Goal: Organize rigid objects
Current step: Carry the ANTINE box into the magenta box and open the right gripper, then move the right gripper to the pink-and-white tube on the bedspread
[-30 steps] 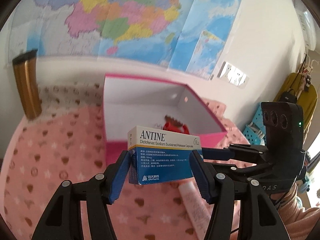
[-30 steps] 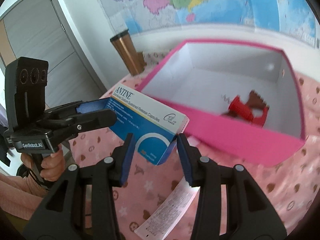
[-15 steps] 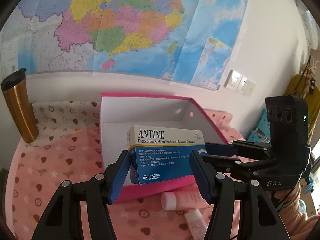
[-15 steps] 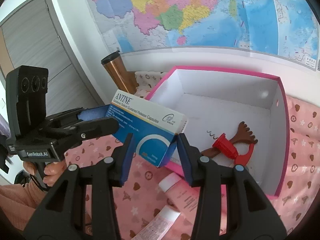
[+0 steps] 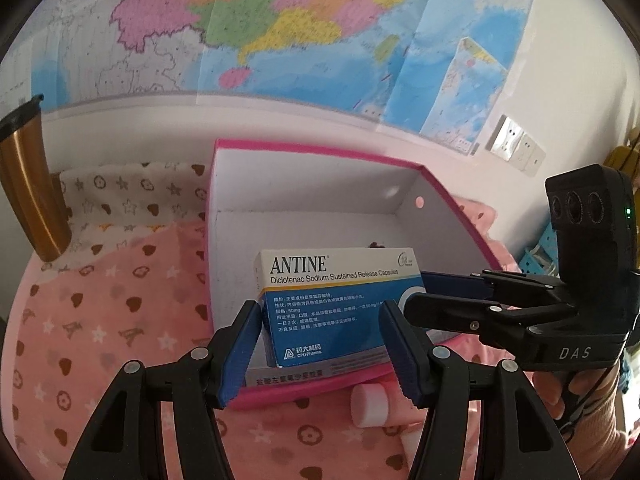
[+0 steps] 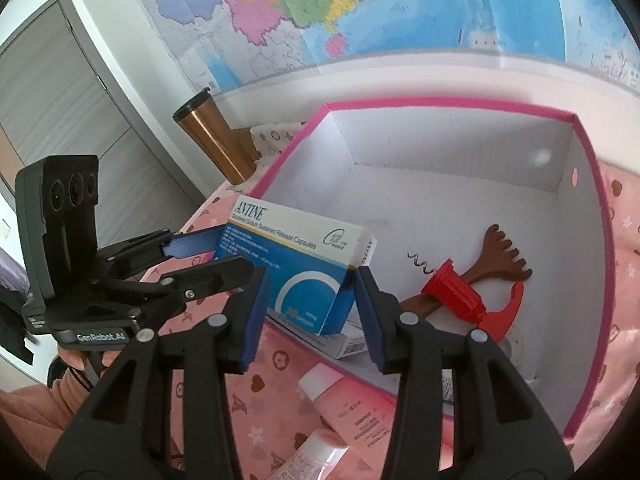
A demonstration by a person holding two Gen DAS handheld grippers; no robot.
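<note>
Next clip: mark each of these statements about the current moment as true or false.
1. The left hand-held gripper and the right hand-held gripper both grip the ANTINE box. True.
2. The pink box is empty. False: a red and brown corkscrew lies in it, and a second carton lies under the held one.
3. A copper tumbler stands outside the pink box. True.
4. The pink tubes lie inside the pink box. False: they lie on the patterned cloth, outside its near wall.
</note>
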